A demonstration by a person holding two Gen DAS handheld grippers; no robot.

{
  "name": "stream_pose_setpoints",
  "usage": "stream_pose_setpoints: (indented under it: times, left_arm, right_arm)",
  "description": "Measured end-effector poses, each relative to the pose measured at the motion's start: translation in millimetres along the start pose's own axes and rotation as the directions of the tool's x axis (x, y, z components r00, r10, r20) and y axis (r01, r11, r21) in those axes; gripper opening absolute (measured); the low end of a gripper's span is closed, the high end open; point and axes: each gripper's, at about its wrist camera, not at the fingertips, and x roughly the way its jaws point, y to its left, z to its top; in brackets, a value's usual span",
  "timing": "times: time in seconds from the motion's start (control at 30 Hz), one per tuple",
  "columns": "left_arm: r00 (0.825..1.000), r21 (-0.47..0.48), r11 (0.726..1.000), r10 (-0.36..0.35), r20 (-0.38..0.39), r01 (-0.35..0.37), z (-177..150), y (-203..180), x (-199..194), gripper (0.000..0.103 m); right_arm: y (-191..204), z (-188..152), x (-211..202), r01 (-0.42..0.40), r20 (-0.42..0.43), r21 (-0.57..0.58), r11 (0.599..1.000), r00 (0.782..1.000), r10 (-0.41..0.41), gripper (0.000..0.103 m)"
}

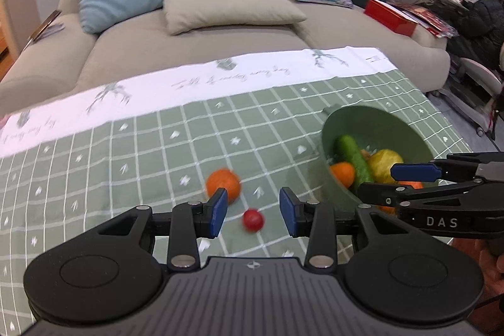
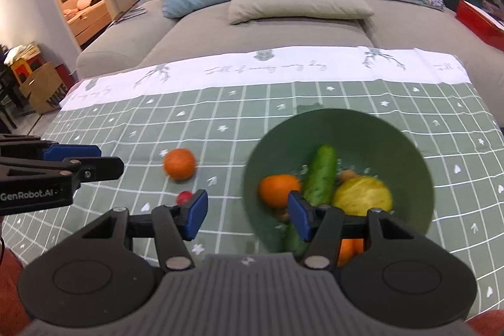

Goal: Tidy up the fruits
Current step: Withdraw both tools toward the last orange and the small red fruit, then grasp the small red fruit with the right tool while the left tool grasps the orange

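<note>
A green bowl [image 2: 403,147] on the checked tablecloth holds a cucumber [image 2: 319,175], an orange [image 2: 277,189] and a yellow fruit [image 2: 362,194]; it also shows in the left wrist view [image 1: 378,122]. A loose orange [image 1: 222,183] and a small red fruit [image 1: 253,220] lie on the cloth. My left gripper [image 1: 253,211] is open and empty, with the red fruit between its fingers and a little ahead. My right gripper [image 2: 247,218] is open and empty at the bowl's near left rim. The loose orange [image 2: 179,162] and red fruit [image 2: 184,197] show left of it.
A beige sofa [image 1: 201,52] with blue, yellow and beige cushions stands behind the table. A red box [image 1: 390,16] lies on its right end. A person [image 1: 482,11] sits at a desk far right. The tablecloth's white border [image 2: 252,68] marks the far edge.
</note>
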Motion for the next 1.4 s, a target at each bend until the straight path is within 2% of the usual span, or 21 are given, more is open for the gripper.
stream_pose_setpoints:
  times: [0.4,0.57,0.77,0.93,1.4]
  left_arm:
    - [1.000,-0.066,0.998,0.014,-0.015,-0.015,-30.8,23.5,-9.9,0.045]
    - [0.999,-0.085,0.996,0.036,-0.014,-0.037,-34.2,31.6,-7.6,0.045]
    - [0.998,-0.114,0.992,0.044,-0.035,-0.048,-40.8,41.6,0.5,0.045]
    - [0.998,-0.137,0.989,0.044,-0.047,-0.050,-42.2,50.3,9.2,0.045]
    - [0.996,-0.167,0.985,0.021,-0.083,-0.035,-38.9,67.1,36.8,0.045]
  right_arm:
    - [43.8,-13.6,4.5,-0.067,0.015,-0.124,0.990,0.997,0.070,0.052]
    - [57.5,-17.3,17.5,-0.081,-0.012,-0.172,0.982,0.997,0.081,0.040]
    - [69.7,-21.6,40.8,-0.106,-0.052,-0.210,0.972,0.994,0.097,0.037]
    - [70.8,-17.4,68.1,-0.104,-0.084,-0.207,0.973,0.993,0.088,0.033]
    - [70.6,-8.7,126.6,-0.104,-0.152,-0.185,0.977,0.985,0.076,0.033]
